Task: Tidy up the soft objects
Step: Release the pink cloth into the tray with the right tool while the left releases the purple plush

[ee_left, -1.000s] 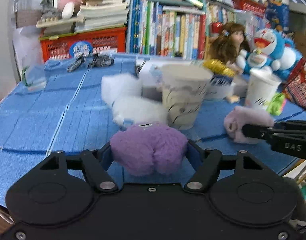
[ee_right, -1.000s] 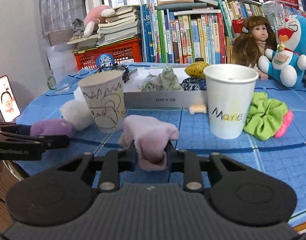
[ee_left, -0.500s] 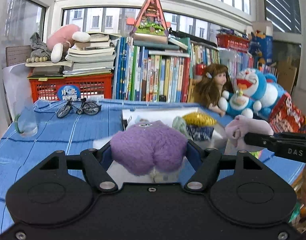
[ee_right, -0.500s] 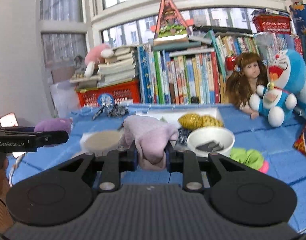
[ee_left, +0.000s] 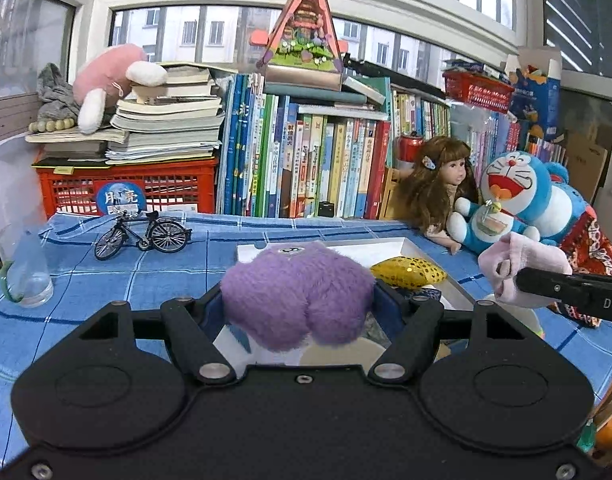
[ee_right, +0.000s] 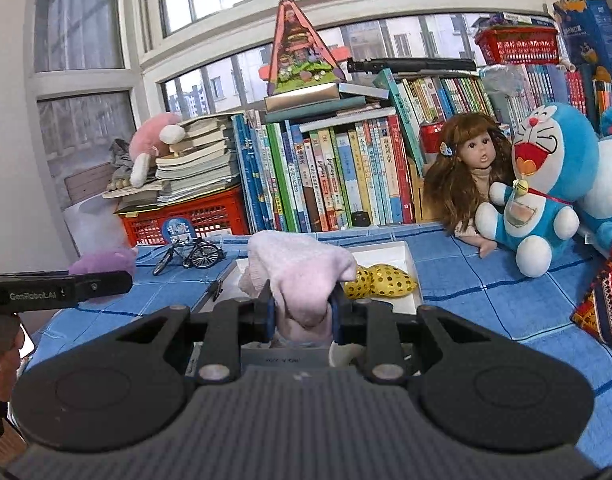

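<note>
Blue checked cloth worktop: bare to your left up to the small black model bicycle, walled at the back by upright books; shallow white cardboard tray centre, holding a yellow sequinned cushion. Your left claw, half apart, clamps a fluffy purple plush toy above the tray's near edge. Your right claw, nearly together, pinches a pale pink knitted sock over the tray.
</note>
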`<state>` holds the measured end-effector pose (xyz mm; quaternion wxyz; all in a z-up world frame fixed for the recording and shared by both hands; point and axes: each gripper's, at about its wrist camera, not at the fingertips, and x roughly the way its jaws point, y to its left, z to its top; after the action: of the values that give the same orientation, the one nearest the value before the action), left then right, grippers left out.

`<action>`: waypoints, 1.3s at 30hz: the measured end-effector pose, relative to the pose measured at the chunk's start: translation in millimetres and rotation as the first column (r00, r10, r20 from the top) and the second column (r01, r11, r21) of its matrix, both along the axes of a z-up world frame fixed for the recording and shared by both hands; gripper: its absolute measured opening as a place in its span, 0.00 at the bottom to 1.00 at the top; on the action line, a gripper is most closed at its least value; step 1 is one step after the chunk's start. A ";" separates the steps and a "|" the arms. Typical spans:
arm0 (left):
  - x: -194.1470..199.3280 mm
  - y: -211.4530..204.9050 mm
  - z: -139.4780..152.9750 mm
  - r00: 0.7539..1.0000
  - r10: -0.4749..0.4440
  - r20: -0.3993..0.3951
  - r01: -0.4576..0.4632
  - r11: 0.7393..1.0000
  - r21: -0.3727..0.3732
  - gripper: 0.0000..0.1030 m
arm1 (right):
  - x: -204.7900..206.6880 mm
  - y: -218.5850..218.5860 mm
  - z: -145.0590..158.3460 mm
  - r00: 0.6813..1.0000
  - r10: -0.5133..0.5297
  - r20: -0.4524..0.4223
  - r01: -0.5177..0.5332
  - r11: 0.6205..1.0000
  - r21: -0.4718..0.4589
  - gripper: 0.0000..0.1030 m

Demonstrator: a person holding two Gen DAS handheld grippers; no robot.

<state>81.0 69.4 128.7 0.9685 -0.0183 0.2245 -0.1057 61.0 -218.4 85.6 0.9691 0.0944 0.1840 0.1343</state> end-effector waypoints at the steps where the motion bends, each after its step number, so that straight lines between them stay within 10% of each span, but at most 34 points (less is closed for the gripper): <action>1: 7.7 -1.0 0.3 1.000 -0.002 -0.011 0.002 1.000 -0.001 0.69 | 3.7 -0.1 0.5 1.000 0.001 -0.008 -0.001 1.000 0.004 0.29; 22: 175.7 -17.3 -24.5 0.934 -0.024 -0.357 0.014 0.999 -0.030 0.69 | 152.0 41.4 23.7 0.957 0.012 -0.291 -0.003 1.000 0.031 0.30; 39: 227.0 -38.9 -60.8 0.899 -0.019 -0.438 0.045 0.998 0.050 0.69 | 235.5 62.9 -21.4 0.849 -0.047 -0.526 0.082 0.996 0.043 0.30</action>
<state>308.0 30.4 67.8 0.8917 -0.0094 0.4394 -0.1082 296.5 -155.5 64.2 0.8826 0.1644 0.4337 0.0766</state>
